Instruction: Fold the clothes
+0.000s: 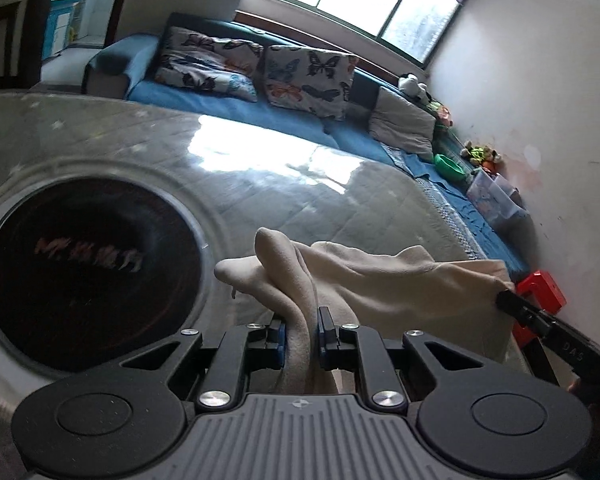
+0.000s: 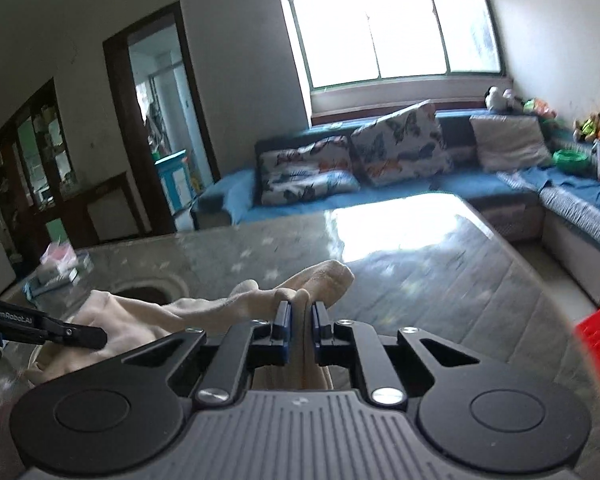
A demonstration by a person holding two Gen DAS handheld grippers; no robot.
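I see the cream garment (image 1: 380, 276) stretched above the glass table (image 1: 260, 184), pinched at each end: my left gripper (image 1: 302, 332) clamps one bunched edge, my right gripper (image 2: 300, 326) clamps the other.

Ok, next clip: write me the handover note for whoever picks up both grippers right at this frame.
Left gripper: shut on one end of the cream garment.
Right gripper: shut on the other end of the same garment.
The garment is lifted and stretched between the two grippers above the glass-topped table, bunched at each grip and sagging in the middle. The dark round inset sits on the left gripper's side.
Done: both ends picked up. No neat fold visible yet.
Left: probably lay it flat on the table, fold it, then release both grips.
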